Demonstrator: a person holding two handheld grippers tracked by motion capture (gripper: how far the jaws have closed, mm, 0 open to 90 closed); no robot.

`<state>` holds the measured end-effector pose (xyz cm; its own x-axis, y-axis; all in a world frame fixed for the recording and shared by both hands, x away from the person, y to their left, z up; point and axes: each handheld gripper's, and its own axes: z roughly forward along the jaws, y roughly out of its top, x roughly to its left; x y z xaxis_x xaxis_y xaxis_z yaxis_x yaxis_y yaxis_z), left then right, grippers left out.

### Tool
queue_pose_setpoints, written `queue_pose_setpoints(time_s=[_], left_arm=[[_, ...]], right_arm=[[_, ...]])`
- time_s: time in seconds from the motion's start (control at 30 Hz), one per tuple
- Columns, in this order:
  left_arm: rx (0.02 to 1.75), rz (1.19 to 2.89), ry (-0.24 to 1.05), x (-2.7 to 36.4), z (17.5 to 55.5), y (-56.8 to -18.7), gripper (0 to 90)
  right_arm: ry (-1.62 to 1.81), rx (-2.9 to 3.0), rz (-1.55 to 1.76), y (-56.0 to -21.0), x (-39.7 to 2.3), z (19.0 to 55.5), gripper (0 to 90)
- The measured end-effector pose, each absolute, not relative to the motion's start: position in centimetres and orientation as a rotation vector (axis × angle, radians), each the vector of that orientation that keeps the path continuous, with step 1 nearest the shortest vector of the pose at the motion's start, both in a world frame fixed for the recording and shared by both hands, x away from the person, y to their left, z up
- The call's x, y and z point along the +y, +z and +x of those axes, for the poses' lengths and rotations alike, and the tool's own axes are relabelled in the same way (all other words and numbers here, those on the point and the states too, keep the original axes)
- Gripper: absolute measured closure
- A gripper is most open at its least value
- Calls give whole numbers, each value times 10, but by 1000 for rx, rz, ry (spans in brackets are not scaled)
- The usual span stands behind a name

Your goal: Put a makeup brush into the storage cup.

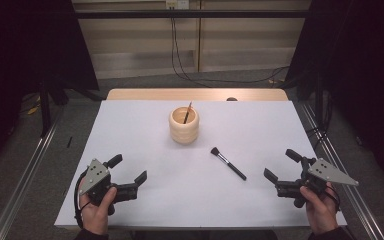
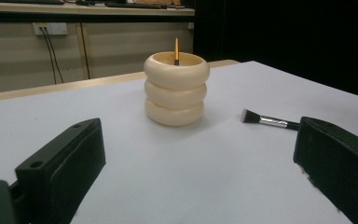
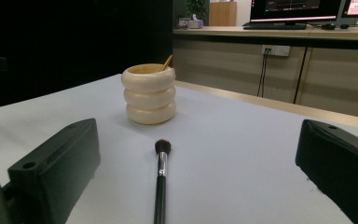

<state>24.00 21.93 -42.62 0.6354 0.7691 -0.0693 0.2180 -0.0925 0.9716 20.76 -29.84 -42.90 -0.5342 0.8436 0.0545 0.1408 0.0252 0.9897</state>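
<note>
On the white table, makeup brush between two wide-spread, empty hand-held grippers, left and right

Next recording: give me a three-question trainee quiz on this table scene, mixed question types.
1. True or false: the black-handled makeup brush lies flat on the white table.
2. What stands inside the cream ribbed wooden holder? A) a thin orange-tipped stick B) scissors C) a spoon
3. Fill in: the left gripper and the right gripper both have their jaws ____.

Key: 1 true; 2 A; 3 open, with nothing between them.
</note>
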Motion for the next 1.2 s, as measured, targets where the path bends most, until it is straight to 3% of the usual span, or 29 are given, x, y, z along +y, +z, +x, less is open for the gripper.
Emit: queue_pose_setpoints(time_s=[1.2], left_arm=[[812,1659,536,215,241,-430,18]], right_arm=[[1600,1773,903,-394,-238,299,0]])
